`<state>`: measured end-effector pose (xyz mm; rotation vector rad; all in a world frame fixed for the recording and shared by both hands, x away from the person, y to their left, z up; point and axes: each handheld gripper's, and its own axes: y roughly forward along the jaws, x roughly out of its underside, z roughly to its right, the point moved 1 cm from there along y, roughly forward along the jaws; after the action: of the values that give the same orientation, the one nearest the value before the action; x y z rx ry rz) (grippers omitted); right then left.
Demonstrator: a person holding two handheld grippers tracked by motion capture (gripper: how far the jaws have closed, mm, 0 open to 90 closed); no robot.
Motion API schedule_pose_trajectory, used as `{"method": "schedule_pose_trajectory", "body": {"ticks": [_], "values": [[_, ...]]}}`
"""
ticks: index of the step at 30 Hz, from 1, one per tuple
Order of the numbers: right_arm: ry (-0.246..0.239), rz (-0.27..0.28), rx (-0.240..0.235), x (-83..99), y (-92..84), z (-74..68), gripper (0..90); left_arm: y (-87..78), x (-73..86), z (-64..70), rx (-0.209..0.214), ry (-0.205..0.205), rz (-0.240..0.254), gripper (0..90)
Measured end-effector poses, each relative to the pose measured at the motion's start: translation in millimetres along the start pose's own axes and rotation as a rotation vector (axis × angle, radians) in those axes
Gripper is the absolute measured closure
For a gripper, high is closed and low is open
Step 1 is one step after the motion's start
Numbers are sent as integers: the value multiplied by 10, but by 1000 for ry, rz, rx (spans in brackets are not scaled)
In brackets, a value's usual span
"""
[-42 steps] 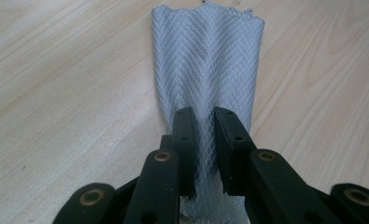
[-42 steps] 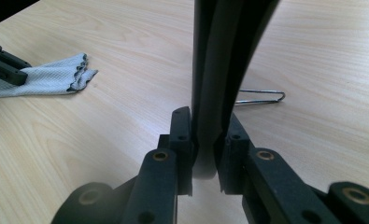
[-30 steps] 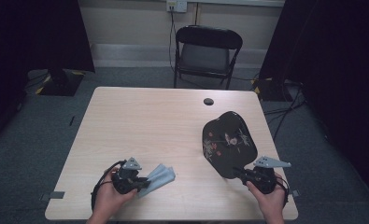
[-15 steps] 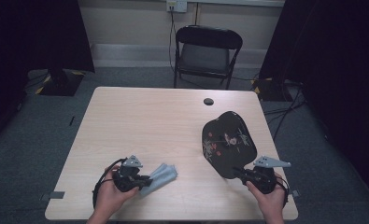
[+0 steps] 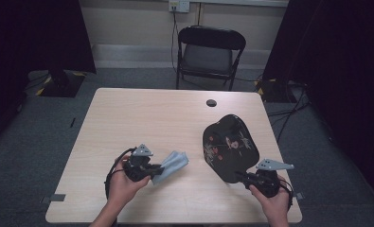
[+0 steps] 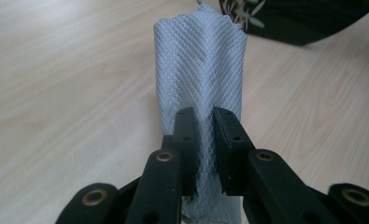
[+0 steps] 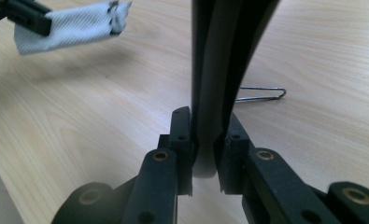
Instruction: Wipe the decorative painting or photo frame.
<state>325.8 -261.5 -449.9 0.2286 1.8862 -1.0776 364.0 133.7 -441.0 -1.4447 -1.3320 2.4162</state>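
My left gripper (image 5: 155, 170) is shut on a pale grey-blue cloth (image 5: 173, 163), held just above the table's near left part. In the left gripper view the jaws (image 6: 204, 122) pinch the cloth (image 6: 201, 70), which stretches away from them. My right gripper (image 5: 242, 177) is shut on the near rim of a black oval tray (image 5: 229, 145) with a floral pattern, tilted up from the table. In the right gripper view the tray's edge (image 7: 217, 70) stands upright between the pads (image 7: 204, 127). The cloth (image 7: 72, 24) shows at that view's upper left.
The light wooden table (image 5: 146, 118) has a small black round hole (image 5: 211, 102) near its far edge. A thin wire loop (image 7: 262, 96) lies on the table behind the tray. A black folding chair (image 5: 208, 52) stands beyond the table.
My left gripper has risen and moved a little forward and right, carrying the cloth with it. The right gripper and the tray have stayed still.
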Motion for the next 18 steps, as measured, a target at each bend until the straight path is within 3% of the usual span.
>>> {"method": "schedule_pose_trajectory", "body": {"ticks": [7,11,14,15,17,18], "values": [[-1,-8,-3,-4,0,-10,790,5,-306,74,1,25,33,803],[0,-5,-4,-4,3,-10,790,-29,-619,159,-10,64,61,803],[0,-7,-3,-10,9,-11,790,-32,-755,208,6,70,70,803],[-2,-8,-4,-11,9,-10,790,-29,-891,255,7,87,73,803],[-1,-8,-5,-11,9,-9,790,-23,-960,279,13,90,78,803],[-2,-9,-6,-11,9,-7,790,-14,-1086,322,17,99,95,803]]}}
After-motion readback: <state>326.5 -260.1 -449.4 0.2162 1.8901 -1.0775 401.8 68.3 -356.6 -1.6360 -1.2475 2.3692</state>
